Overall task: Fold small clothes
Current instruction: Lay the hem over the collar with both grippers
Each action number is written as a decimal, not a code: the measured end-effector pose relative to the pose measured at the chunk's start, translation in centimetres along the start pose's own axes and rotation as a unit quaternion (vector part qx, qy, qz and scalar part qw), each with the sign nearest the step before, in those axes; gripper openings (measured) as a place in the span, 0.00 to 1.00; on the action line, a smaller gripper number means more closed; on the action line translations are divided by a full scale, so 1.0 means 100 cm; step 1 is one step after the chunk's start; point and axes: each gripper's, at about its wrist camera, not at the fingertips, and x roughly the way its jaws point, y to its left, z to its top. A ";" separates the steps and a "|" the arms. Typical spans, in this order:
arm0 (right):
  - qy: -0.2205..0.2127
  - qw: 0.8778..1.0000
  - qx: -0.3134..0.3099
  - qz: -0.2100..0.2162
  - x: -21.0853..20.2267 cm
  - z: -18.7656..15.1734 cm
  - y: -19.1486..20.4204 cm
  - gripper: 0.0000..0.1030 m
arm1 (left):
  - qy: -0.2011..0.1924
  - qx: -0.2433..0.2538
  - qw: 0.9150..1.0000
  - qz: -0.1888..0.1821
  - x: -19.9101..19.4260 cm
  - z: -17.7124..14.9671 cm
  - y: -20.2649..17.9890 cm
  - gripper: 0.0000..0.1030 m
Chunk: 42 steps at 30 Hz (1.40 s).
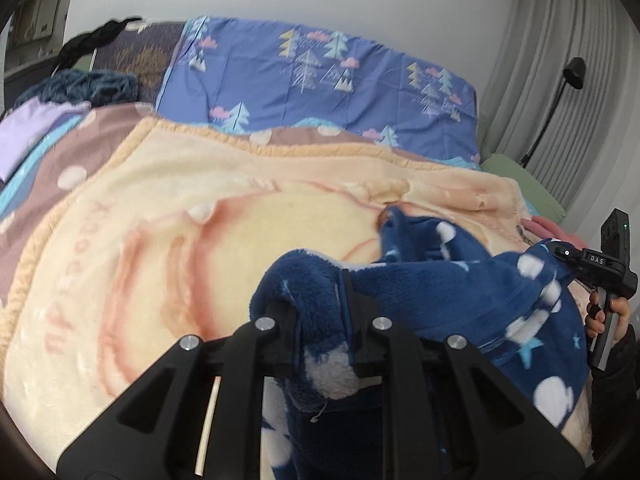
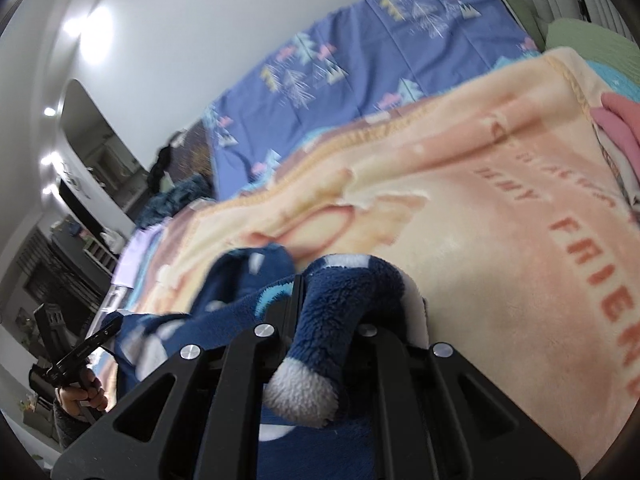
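A small navy fleece garment (image 1: 460,292) with white clouds and light-blue stars hangs stretched between my two grippers above the bed. My left gripper (image 1: 320,300) is shut on one bunched edge of it; fleece fills the gap between the fingers. My right gripper (image 2: 326,300) is shut on the other edge of the garment (image 2: 340,308), whose white lining shows below the fingers. The right gripper also shows at the right edge of the left wrist view (image 1: 560,258), and the left one at the lower left of the right wrist view (image 2: 114,326).
A peach plush blanket (image 1: 200,240) with orange lettering covers the bed. A blue tree-print sheet (image 1: 320,76) lies behind it by the white wall. A lilac cloth (image 1: 24,136) and a teal knit (image 1: 88,84) lie far left, pink clothes (image 2: 620,128) at right. Grey curtains (image 1: 560,60) and a floor lamp (image 1: 574,72) stand right.
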 end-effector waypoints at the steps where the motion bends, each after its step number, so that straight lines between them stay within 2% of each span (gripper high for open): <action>1: 0.008 1.000 0.001 -0.010 0.007 -0.003 -0.002 0.09 | 0.012 -0.003 1.000 0.003 0.013 -0.006 0.005 0.15; 5: 0.020 0.999 0.002 -0.024 0.022 -0.014 -0.009 0.09 | 0.035 0.016 0.999 0.021 0.041 -0.022 0.009 0.17; 8: 0.016 0.999 -0.007 -0.028 0.018 -0.014 -0.007 0.09 | 0.033 0.022 0.999 0.022 0.038 -0.021 0.007 0.17; 11: 0.015 0.999 -0.019 -0.030 0.008 -0.015 0.000 0.14 | 0.030 0.013 0.999 0.010 0.025 -0.018 0.006 0.19; 13: 0.009 0.999 -0.034 -0.017 -0.008 -0.016 0.006 0.18 | 0.015 -0.002 1.000 -0.015 0.002 -0.015 0.008 0.24; 14: 0.007 0.999 -0.043 -0.013 -0.015 -0.016 0.009 0.23 | 0.009 -0.003 1.000 -0.020 -0.007 -0.014 0.008 0.32; 16: -0.014 0.996 -0.085 -0.028 -0.036 -0.020 0.016 0.42 | -0.014 0.012 1.000 -0.005 -0.030 -0.015 0.005 0.59; 17: -0.025 0.994 -0.102 -0.039 -0.044 -0.021 0.018 0.55 | -0.034 0.033 0.998 0.034 -0.044 -0.017 0.001 0.70; 18: -0.035 0.990 -0.127 -0.055 -0.053 -0.024 0.020 0.59 | -0.041 0.049 0.996 0.054 -0.053 -0.019 0.000 0.70; 20: -0.035 0.985 -0.151 -0.071 -0.062 -0.029 0.019 0.60 | -0.044 0.056 0.995 0.064 -0.065 -0.023 0.000 0.70; 22: -0.017 0.979 -0.180 -0.096 -0.060 -0.036 0.016 0.61 | -0.035 0.067 0.996 0.045 -0.072 -0.030 -0.003 0.70; 24: 0.002 0.972 -0.203 -0.119 -0.050 -0.041 0.017 0.63 | -0.015 0.103 0.993 0.048 -0.066 -0.036 -0.013 0.72; 25: 0.010 0.970 -0.210 -0.121 -0.045 -0.041 0.018 0.63 | 0.003 0.137 0.988 0.066 -0.055 -0.040 -0.023 0.72; 27: 0.024 0.967 -0.227 -0.111 -0.032 -0.038 0.022 0.63 | 0.023 0.172 0.982 0.078 -0.037 -0.040 -0.033 0.73; 29: 0.035 0.965 -0.242 -0.097 -0.018 -0.030 0.023 0.66 | 0.034 0.186 0.980 0.065 -0.019 -0.032 -0.033 0.75; 32: 0.047 0.967 -0.238 -0.083 0.006 -0.007 0.017 0.70 | 0.041 0.176 0.981 0.074 0.008 -0.013 -0.021 0.76; 35: 0.073 0.973 -0.217 -0.033 0.025 0.010 0.009 0.80 | 0.059 0.143 0.987 0.036 0.037 0.010 -0.001 0.78; 36: 0.084 0.976 -0.200 -0.012 0.033 0.016 0.005 0.80 | 0.068 0.129 0.989 0.017 0.047 0.015 0.006 0.78; 37: 0.084 0.979 -0.185 -0.003 0.036 0.019 0.002 0.80 | 0.082 0.103 0.991 -0.006 0.058 0.020 0.015 0.77; 38: 0.086 0.982 -0.169 0.010 0.038 0.022 0.000 0.66 | 0.090 0.069 0.993 -0.034 0.066 0.025 0.023 0.59; 39: 0.089 0.984 -0.151 0.029 0.040 0.026 -0.001 0.19 | 0.091 0.047 0.993 -0.057 0.069 0.027 0.026 0.14; 40: 0.078 0.987 -0.134 0.035 0.036 0.030 -0.001 0.11 | 0.085 0.019 0.993 -0.077 0.070 0.030 0.030 0.09; 42: 0.030 0.991 -0.114 0.063 0.019 0.039 0.000 0.11 | 0.037 -0.011 0.997 -0.072 0.055 0.036 0.034 0.08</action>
